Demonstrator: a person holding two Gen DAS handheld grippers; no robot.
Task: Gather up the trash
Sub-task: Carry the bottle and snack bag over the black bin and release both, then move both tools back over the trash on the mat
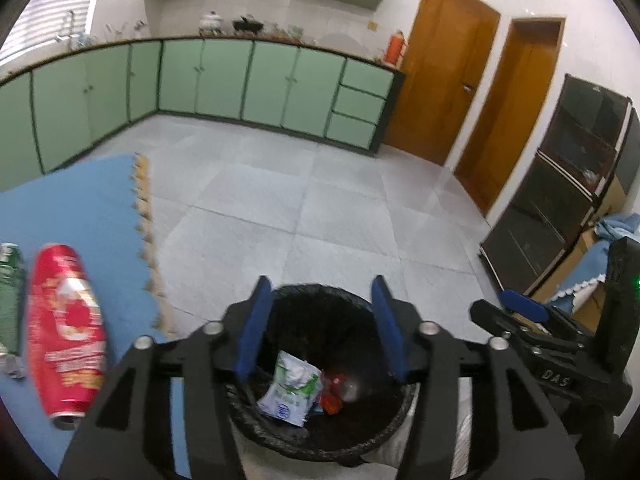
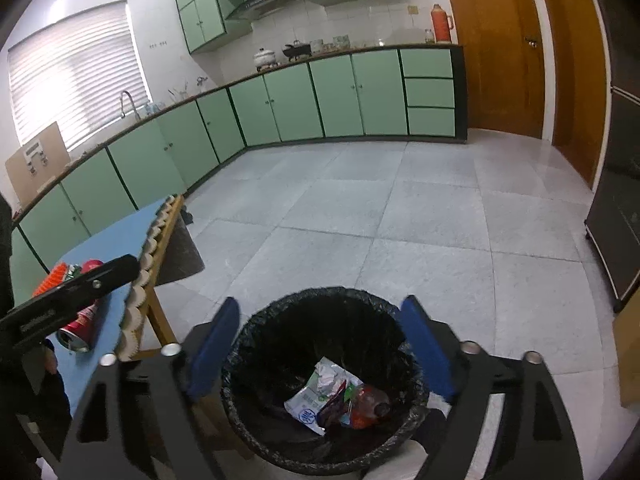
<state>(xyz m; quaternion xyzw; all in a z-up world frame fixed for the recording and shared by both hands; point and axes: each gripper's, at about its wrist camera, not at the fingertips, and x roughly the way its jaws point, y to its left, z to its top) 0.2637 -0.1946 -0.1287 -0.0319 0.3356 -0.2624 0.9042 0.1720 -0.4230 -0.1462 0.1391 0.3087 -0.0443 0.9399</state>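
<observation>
Trash bin sitting below both parted, empty grippers

The bin (image 1: 320,372), lined in black, is lying between and beneath the left gripper (image 1: 326,322) fingers, holding a white wrapper (image 1: 292,390) and red scraps; the red can (image 1: 66,336) is lying on the blue table (image 1: 80,200) well left of those fingers, a green can (image 1: 10,300) just beyond it; the right gripper (image 2: 326,354) is hanging wide apart over the same bin (image 2: 324,380), gripping nothing.
</observation>
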